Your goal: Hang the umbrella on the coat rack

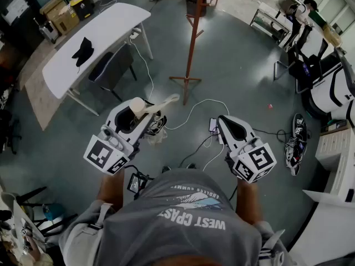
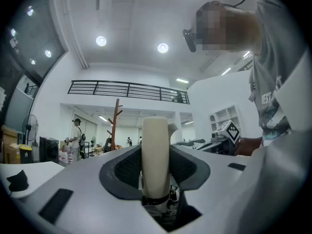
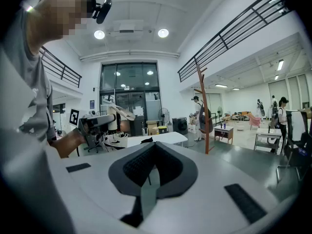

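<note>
Grey polished floor spreads across a big open hall, and in the head view we see the coat rack [image 1: 191, 37], a reddish-brown wooden pole on crossed feet, standing at twelve o'clock from our two hands. At ten o'clock stands a long white table [image 1: 111, 26] with a small black item [image 1: 83, 50] lying on it. White cables [image 1: 194, 107] trail over the floor between the rack's foot and us.

Our left gripper [image 1: 141, 118] sits at nine o'clock of the right one and carries the umbrella [image 1: 161, 102]. In the left gripper view its cream handle [image 2: 155, 155] stands upright between the jaws, which are spread wide and clamped on it from both sides, the dark pads pressing against it. A black ring circles the handle's lower end (what lies under that ring is mostly hidden by the jaws). From the head view a darker bundle shows just beneath the jaws at six o'clock of the handle; we cannot tell what it is.

Our right gripper [image 1: 226, 123] is at three o'clock of the left and holds nothing: in its own view the jaws come together at the tips, with only a thin slit between them.

We find the umbrella well apart from the rack, touching none of its pegs.
</note>
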